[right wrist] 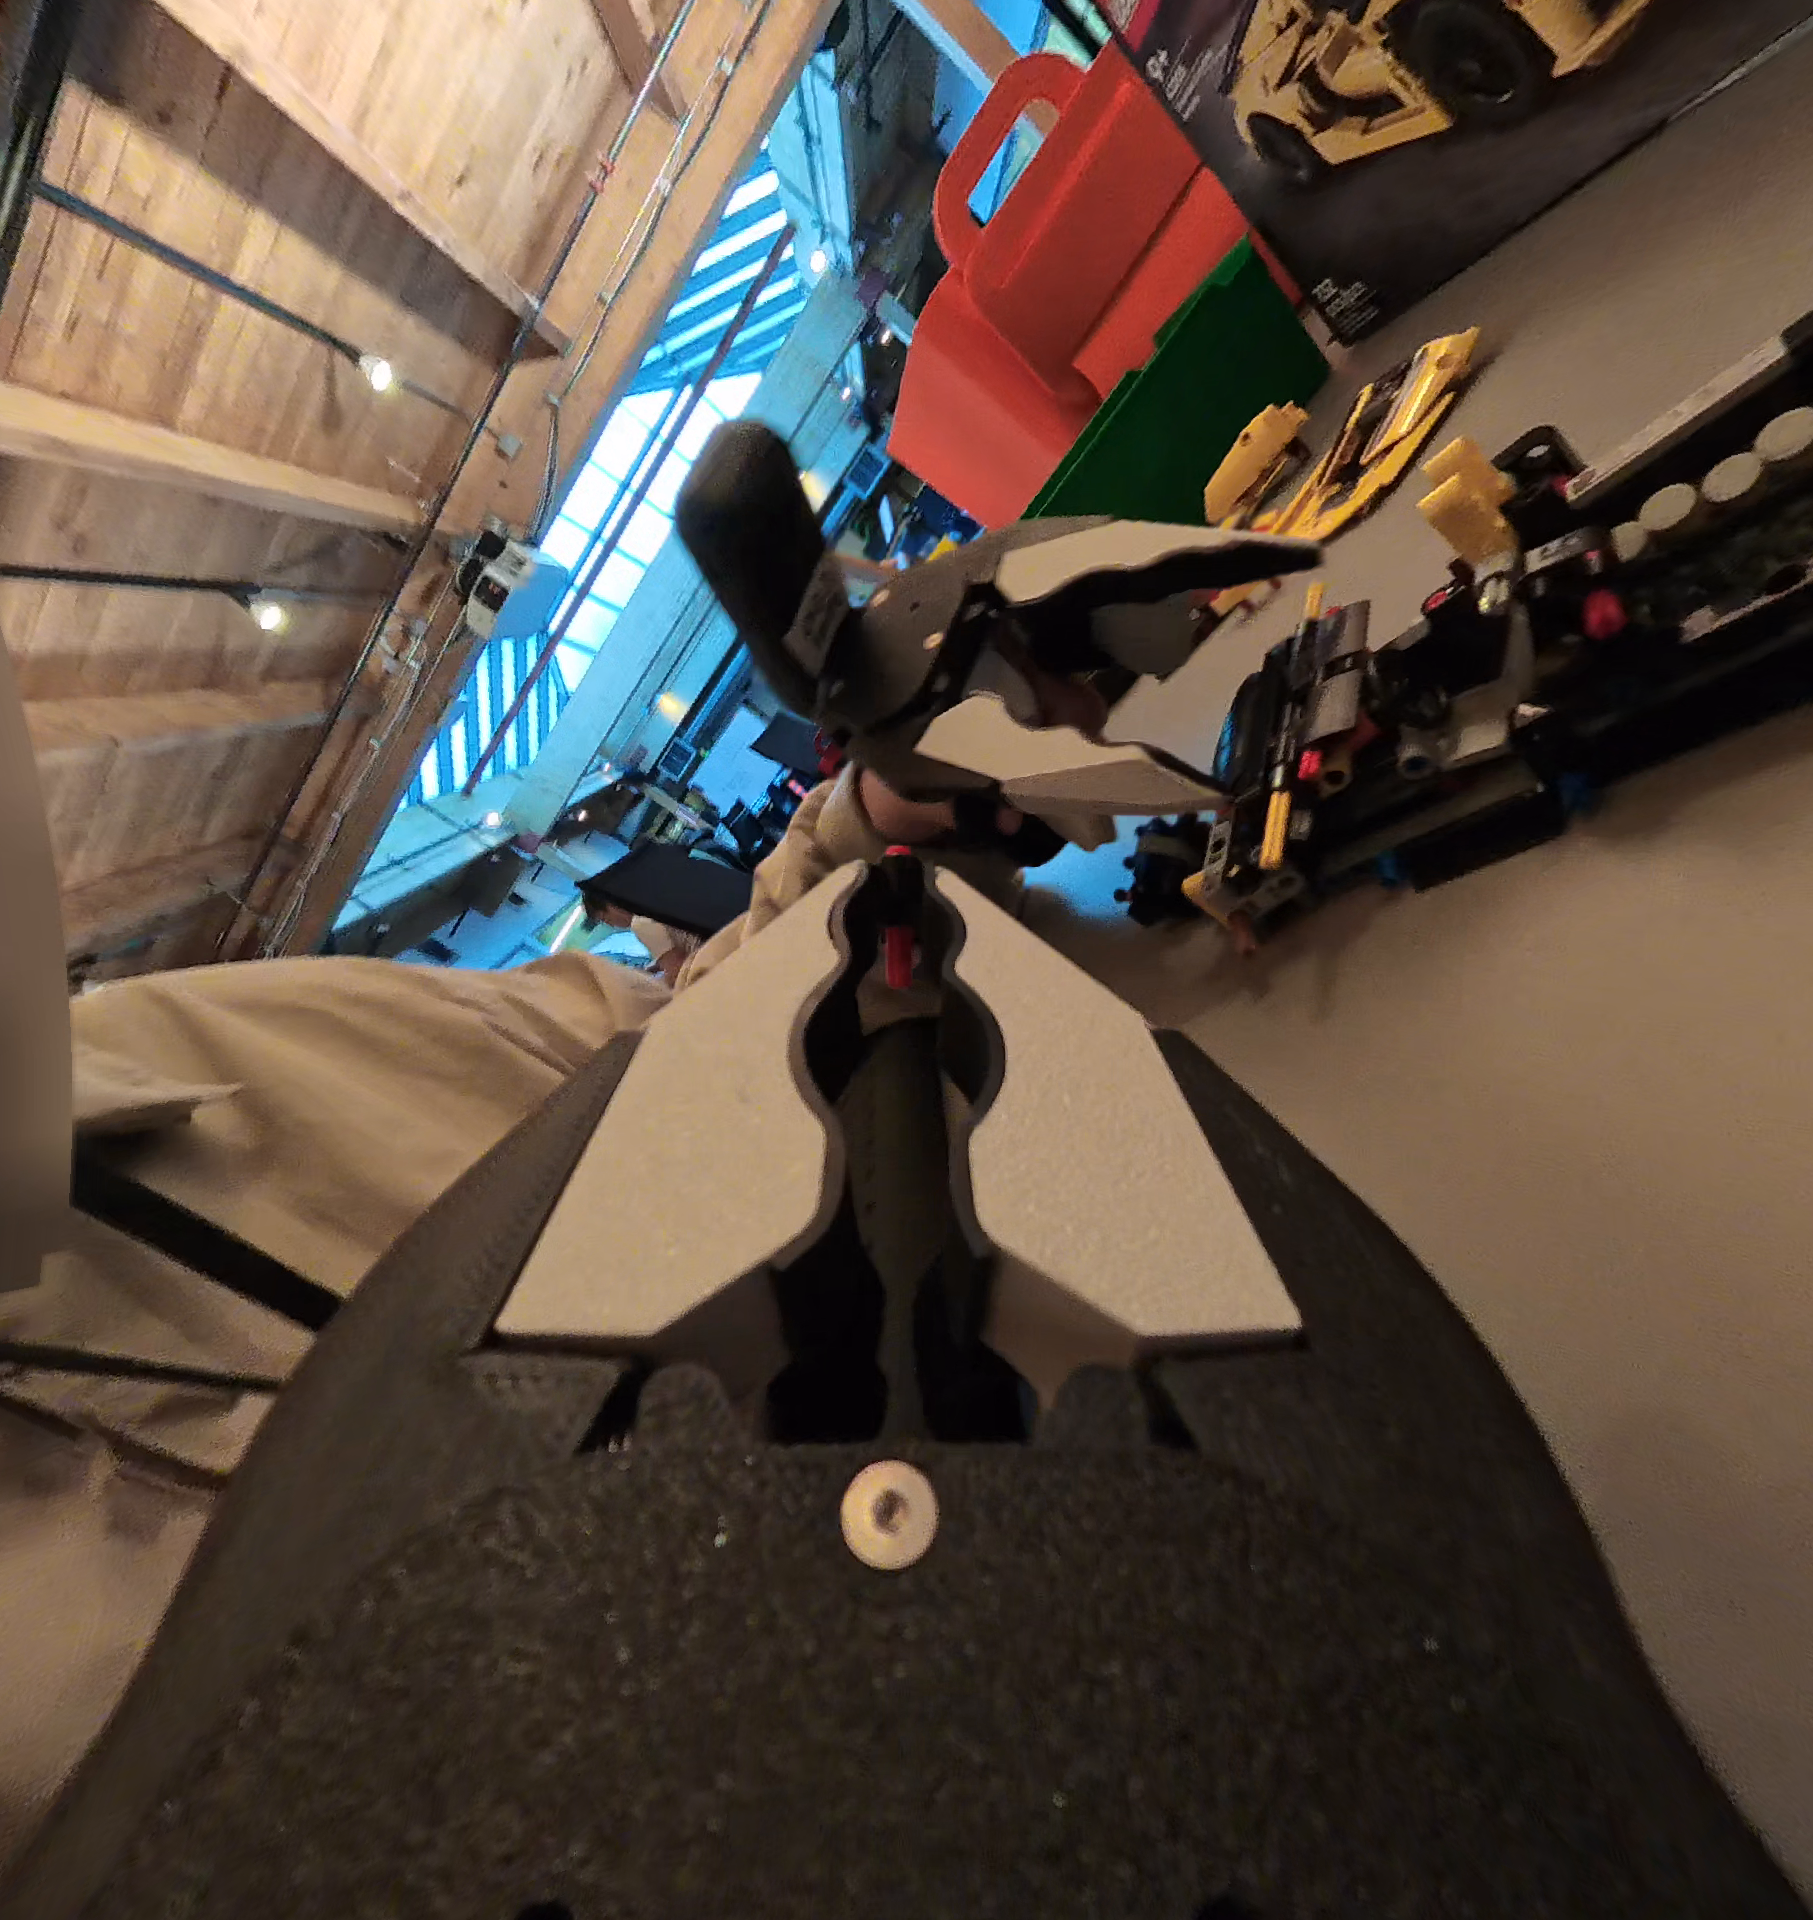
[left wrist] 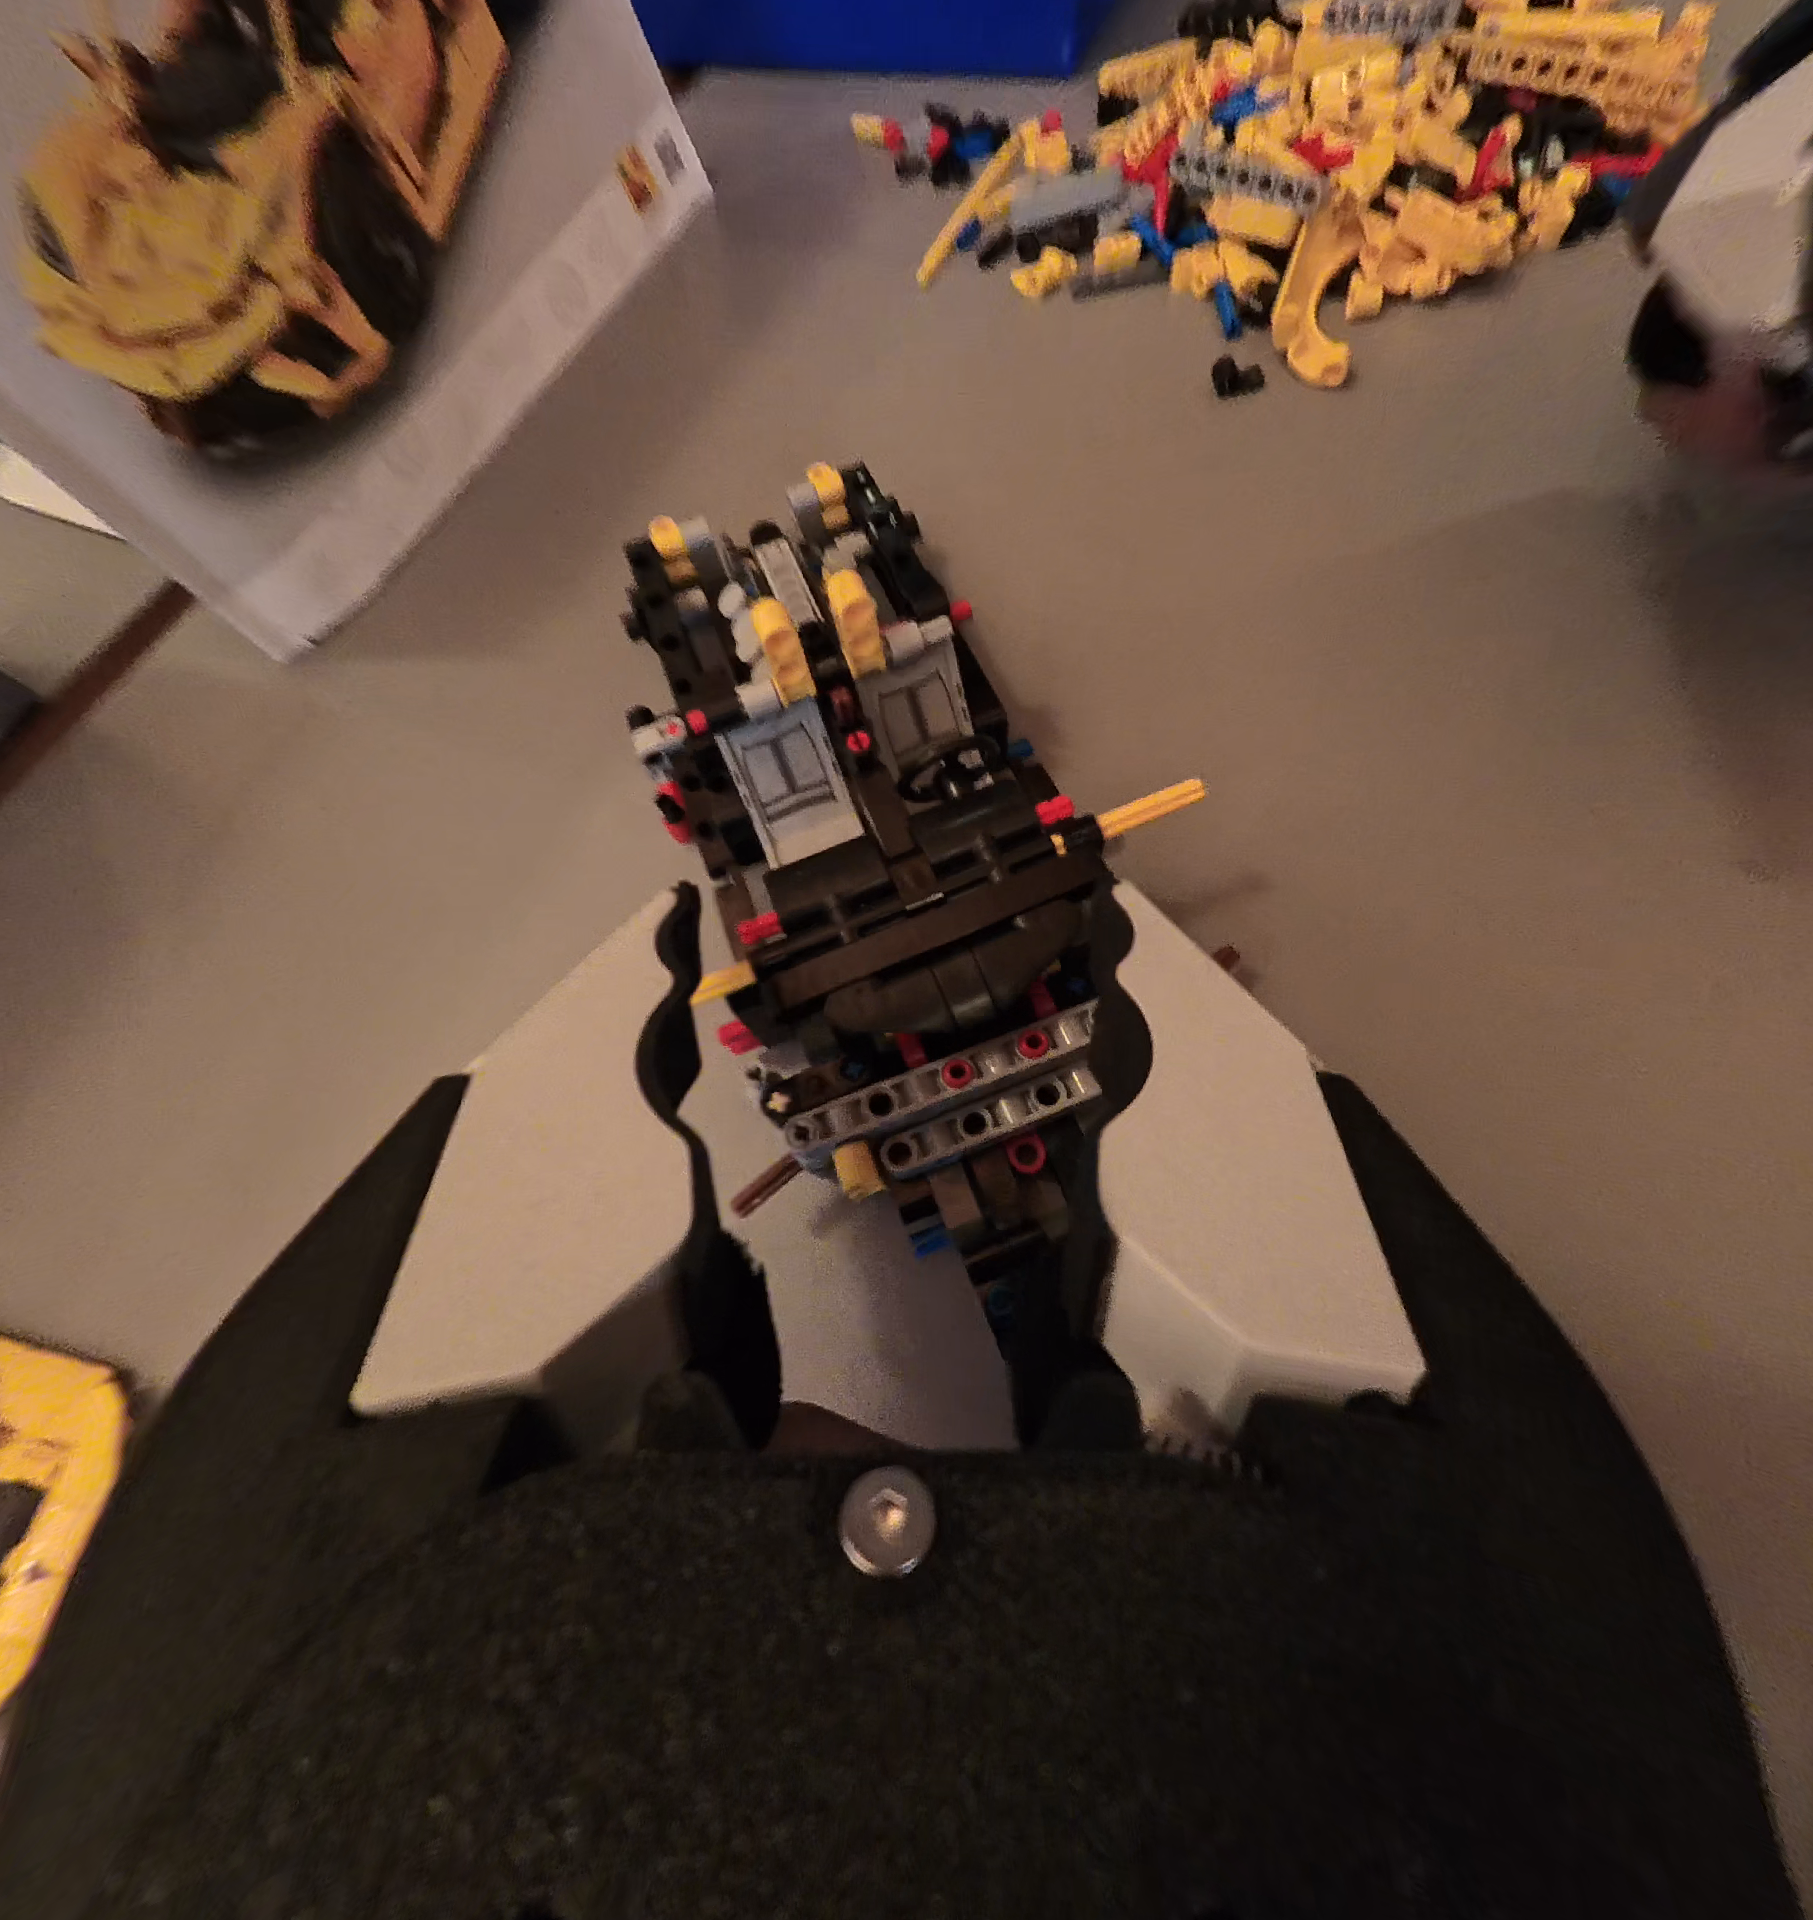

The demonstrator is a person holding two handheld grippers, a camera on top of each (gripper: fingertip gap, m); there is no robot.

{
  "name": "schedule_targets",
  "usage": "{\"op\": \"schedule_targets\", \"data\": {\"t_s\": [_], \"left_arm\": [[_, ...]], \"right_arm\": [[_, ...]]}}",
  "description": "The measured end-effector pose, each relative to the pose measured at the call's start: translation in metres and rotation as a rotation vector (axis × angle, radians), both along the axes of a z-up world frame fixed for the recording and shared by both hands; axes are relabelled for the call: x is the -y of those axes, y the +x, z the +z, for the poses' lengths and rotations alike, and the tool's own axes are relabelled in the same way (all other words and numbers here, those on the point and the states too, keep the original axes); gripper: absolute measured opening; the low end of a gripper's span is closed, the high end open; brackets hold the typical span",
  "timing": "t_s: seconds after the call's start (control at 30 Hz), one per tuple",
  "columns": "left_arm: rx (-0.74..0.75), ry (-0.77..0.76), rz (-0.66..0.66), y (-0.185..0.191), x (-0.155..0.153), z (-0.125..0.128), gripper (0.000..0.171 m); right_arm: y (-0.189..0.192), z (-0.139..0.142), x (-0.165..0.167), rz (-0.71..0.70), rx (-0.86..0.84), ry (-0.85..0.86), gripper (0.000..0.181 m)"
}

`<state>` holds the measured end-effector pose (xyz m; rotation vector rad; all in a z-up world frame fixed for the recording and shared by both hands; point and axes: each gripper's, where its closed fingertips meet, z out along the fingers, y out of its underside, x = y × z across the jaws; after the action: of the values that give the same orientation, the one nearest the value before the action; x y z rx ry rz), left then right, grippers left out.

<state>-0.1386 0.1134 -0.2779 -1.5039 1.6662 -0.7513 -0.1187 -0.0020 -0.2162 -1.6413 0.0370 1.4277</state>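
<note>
A partly built brick car chassis point(left wrist: 860, 748), black and grey with yellow and red parts and two grey seats, lies on the grey table point(left wrist: 1453, 727). My left gripper point(left wrist: 897, 914) is shut on its near end, one finger on each side. The right wrist view shows this from the side: the left gripper point(right wrist: 1266, 675) clamps the end of the chassis point(right wrist: 1504, 665). My right gripper point(right wrist: 897, 883) is held in the air, away from the chassis. It is shut on a small red and black pin point(right wrist: 894, 940). It shows blurred at the right edge of the left wrist view point(left wrist: 1775, 353).
A pile of loose yellow, red, blue and black pieces point(left wrist: 1349, 156) lies at the far right. A white box with a yellow car picture point(left wrist: 258, 260) stands far left. Red point(right wrist: 1047, 260) and green point(right wrist: 1193, 416) containers, a dark box point(right wrist: 1401, 135) and yellow body panels point(right wrist: 1380, 447) lie beyond. A beige sleeve point(right wrist: 310, 1091) is on the left.
</note>
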Motion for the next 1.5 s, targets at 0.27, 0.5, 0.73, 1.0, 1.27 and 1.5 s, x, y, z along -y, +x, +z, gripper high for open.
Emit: {"op": "schedule_targets", "data": {"t_s": [0.27, 0.5, 0.73, 1.0, 1.27, 1.5], "left_arm": [[0.024, -0.165, 0.007, -0.005, -0.001, -0.003, 0.07], [-0.009, -0.164, 0.019, -0.002, 0.001, -0.012, 0.076], [-0.043, -0.063, 0.034, -0.002, -0.002, -0.017, 0.077], [-0.027, -0.111, 0.061, -0.005, -0.009, -0.017, 0.076], [-0.028, -0.037, 0.062, -0.009, -0.014, -0.014, 0.074], [0.103, 0.066, 0.048, 0.0, 0.0, 0.018, 0.069]], "right_arm": [[0.037, -0.071, -0.024, -0.298, 0.778, -0.155, 0.006], [0.0, -0.1, -0.018, -0.111, 0.979, -0.155, 0.007], [-0.004, -0.079, -0.035, -0.143, 0.957, -0.027, 0.026], [-0.009, -0.085, -0.073, -0.049, 1.071, 0.01, 0.023], [-0.009, -0.078, -0.013, 0.025, 0.969, 0.119, 0.036], [-0.01, -0.107, -0.01, -0.009, 1.101, -0.051, 0.028]]}}
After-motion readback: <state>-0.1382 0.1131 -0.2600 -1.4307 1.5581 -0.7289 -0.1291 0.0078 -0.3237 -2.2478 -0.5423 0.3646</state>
